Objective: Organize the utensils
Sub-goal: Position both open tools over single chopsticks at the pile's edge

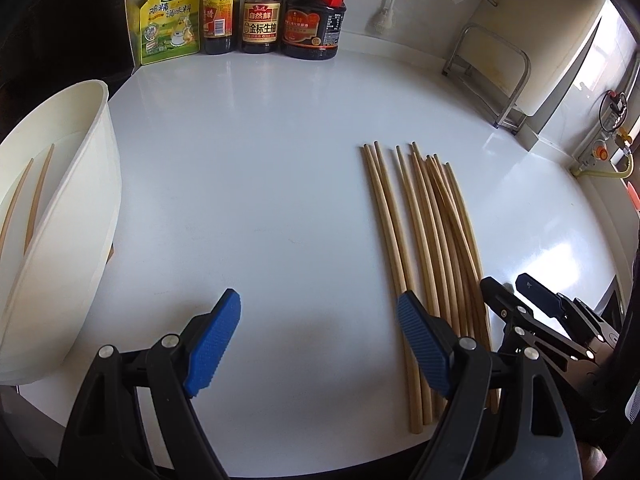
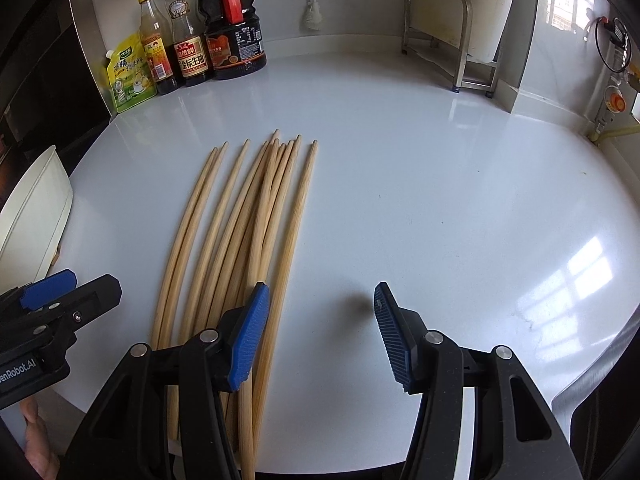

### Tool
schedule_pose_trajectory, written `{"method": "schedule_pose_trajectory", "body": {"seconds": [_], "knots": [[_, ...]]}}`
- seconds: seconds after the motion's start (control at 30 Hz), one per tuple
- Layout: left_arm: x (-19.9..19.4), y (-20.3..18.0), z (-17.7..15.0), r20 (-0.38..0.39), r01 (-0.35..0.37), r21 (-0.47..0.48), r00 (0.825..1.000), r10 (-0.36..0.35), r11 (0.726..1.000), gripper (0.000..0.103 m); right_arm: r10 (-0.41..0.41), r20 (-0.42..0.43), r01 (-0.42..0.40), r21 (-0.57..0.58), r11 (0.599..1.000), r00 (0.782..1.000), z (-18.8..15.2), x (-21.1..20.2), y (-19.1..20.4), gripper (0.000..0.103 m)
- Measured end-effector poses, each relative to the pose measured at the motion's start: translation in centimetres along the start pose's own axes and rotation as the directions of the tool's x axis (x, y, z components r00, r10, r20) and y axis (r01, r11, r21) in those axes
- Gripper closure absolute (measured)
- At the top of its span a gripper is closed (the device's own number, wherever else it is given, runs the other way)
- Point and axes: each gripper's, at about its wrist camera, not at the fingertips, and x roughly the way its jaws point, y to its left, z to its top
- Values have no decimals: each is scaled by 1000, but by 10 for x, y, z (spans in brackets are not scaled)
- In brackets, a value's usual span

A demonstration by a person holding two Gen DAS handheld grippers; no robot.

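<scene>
Two chopsticks (image 1: 34,196) lie in the white bin (image 1: 80,216); about ten (image 2: 248,240) remain on the counter (image 2: 400,200). Both tongs (image 1: 318,344) (image 2: 322,336) spread, empty.

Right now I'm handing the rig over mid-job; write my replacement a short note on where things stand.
Left gripper: open, empty, over bare counter left of the chopsticks.
Right gripper: open, empty, at the right edge of the pile.
Chopsticks: loose pile lying on the counter.
White container: at far left, two chopsticks already inside.
Left to do: move the remaining pile into the container.
</scene>
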Motion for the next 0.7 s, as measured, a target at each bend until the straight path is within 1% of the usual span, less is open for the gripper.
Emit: {"method": "schedule_pose_trajectory", "body": {"seconds": [0.2, 0.3, 0.6, 0.7], "knots": [[2, -5, 0, -3, 0, 10, 1000, 0, 1000, 24, -8, -9, 8, -21, 1000, 1000, 0, 3, -1, 51], [4, -6, -1, -6, -2, 13, 1000, 2, 1000, 24, -2, -12, 2, -13, 1000, 1000, 1, 3, -5, 51], [10, -12, -1, -12, -9, 30, 1000, 9, 999, 24, -36, -11, 36, -13, 999, 999, 0, 2, -20, 51], [11, -15, 0, -9, -13, 36, 1000, 13, 999, 24, -34, -11, 34, 1, 999, 999, 1, 2, -25, 51]]}}
